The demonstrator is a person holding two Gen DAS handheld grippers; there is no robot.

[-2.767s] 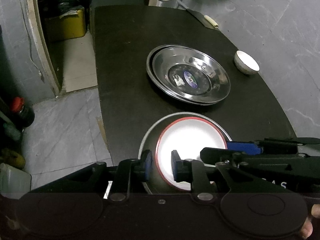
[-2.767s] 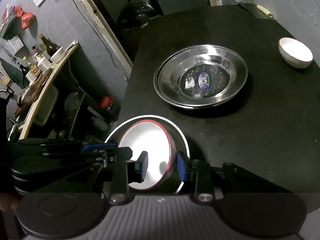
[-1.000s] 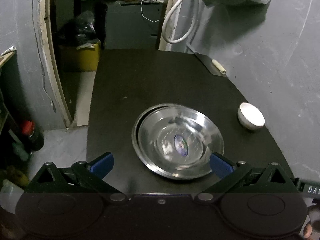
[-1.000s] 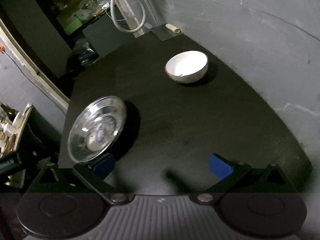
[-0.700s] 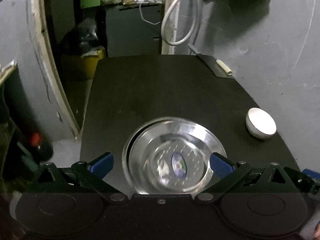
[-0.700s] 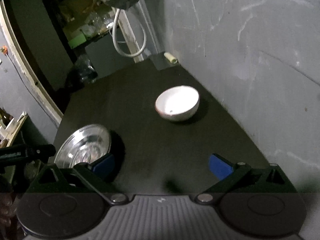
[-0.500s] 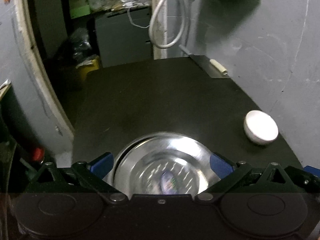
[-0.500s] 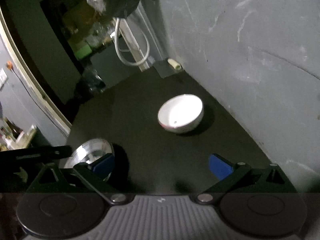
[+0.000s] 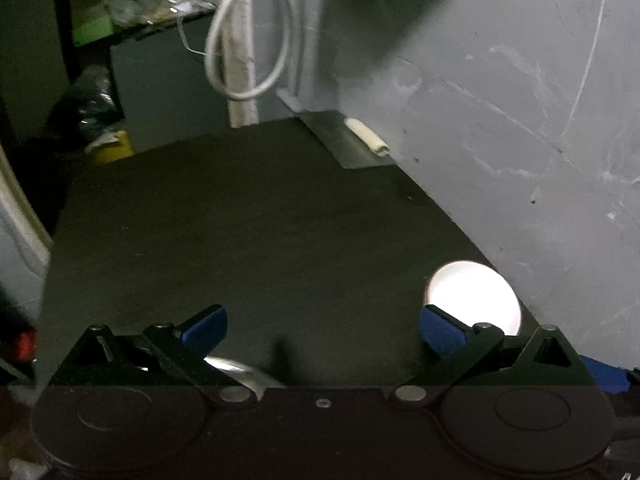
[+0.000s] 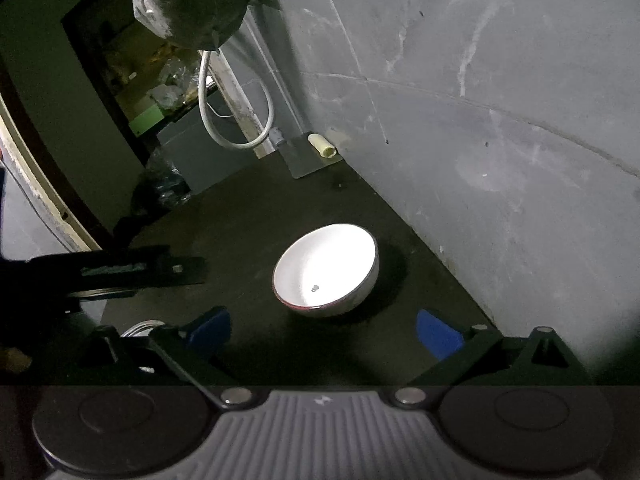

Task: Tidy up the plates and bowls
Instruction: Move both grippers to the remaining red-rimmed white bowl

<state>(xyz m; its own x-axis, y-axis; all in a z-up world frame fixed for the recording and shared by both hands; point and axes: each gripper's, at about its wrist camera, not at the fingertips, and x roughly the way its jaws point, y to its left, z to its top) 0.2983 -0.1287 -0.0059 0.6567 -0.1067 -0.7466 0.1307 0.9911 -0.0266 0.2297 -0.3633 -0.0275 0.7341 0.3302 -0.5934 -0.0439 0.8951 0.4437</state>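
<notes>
A white bowl with a red rim sits on the black table near the grey wall. My right gripper is open and empty, a little short of the bowl, which lies between the lines of its blue pads. In the left wrist view the same bowl is at the right, just behind the right blue pad. My left gripper is open and empty above the table. Only a sliver of the steel plates shows at its lower left; their rim also peeks out in the right wrist view.
The grey wall runs along the table's right edge. A metal sheet with a small cream roll lies at the far corner. A white hose hangs behind. My left gripper's body reaches in at left.
Both grippers have tilted up and moved forward. The steel plates slid almost out of the left view. The white bowl has come closer and larger in the right view.
</notes>
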